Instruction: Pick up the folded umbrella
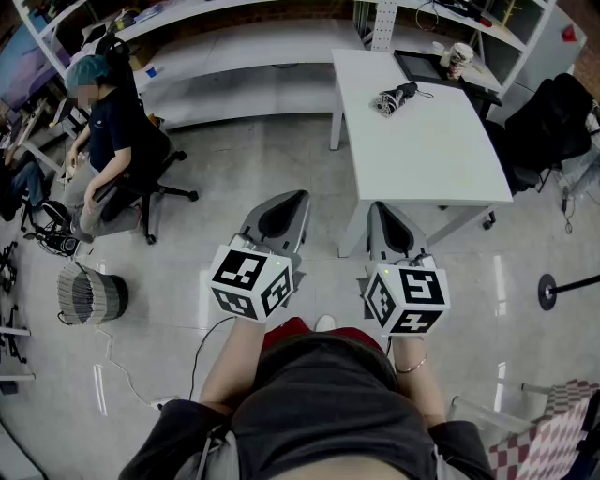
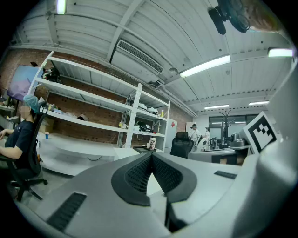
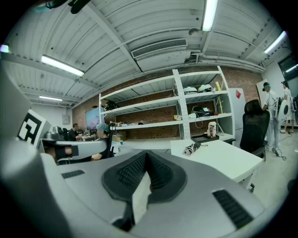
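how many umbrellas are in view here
1. The umbrella lies folded at the far end of the white table, ahead of the person. Another could be hidden elsewhere in the cluttered room.

bare table [image 1: 441, 159] fronts the umbrella [image 1: 394, 97], cup [image 1: 458, 56] behind.

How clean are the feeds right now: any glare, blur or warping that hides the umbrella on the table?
Head view: even light, sharp, the folded umbrella dark and clear on the white table; soft light streaks on the floor. Right gripper view: strong fisheye bending, dark corners, a blown-out ceiling lamp, umbrella small but sharp. Left gripper view: same warping; umbrella not seen.
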Available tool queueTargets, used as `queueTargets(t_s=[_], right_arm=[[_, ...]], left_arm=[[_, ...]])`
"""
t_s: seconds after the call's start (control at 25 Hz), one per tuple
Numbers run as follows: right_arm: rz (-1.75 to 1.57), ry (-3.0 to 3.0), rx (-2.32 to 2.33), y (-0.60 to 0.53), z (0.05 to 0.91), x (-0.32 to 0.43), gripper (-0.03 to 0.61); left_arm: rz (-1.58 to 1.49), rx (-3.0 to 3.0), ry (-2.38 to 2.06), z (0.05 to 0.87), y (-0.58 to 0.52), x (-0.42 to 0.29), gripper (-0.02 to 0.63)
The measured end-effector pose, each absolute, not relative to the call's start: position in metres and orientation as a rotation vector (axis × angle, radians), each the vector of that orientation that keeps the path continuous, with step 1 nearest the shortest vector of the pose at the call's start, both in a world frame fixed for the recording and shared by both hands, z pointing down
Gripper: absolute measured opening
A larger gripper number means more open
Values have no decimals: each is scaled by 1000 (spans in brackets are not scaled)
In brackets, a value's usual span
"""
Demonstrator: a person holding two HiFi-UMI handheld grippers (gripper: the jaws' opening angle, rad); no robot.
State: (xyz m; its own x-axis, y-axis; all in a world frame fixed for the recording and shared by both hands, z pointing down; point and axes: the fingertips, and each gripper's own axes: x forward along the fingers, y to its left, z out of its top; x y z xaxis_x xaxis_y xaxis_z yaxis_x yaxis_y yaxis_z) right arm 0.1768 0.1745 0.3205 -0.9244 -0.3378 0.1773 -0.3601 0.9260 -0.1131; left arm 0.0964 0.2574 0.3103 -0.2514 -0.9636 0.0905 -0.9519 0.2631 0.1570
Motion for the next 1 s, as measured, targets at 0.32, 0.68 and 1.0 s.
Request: queueTargets(t_s=[0.32, 0.68, 1.0], right_arm=[[271, -2933, 534, 157, 324, 178, 18], [326, -2914, 522, 136, 334, 175, 18], [322, -2919, 472, 132, 333, 165, 18]], left_arm=[[-84, 1793, -2360, 317, 242, 98, 14], [-50, 1736, -2385, 327, 233, 92, 14], [-30, 1685, -2420, 328, 233, 84, 14]])
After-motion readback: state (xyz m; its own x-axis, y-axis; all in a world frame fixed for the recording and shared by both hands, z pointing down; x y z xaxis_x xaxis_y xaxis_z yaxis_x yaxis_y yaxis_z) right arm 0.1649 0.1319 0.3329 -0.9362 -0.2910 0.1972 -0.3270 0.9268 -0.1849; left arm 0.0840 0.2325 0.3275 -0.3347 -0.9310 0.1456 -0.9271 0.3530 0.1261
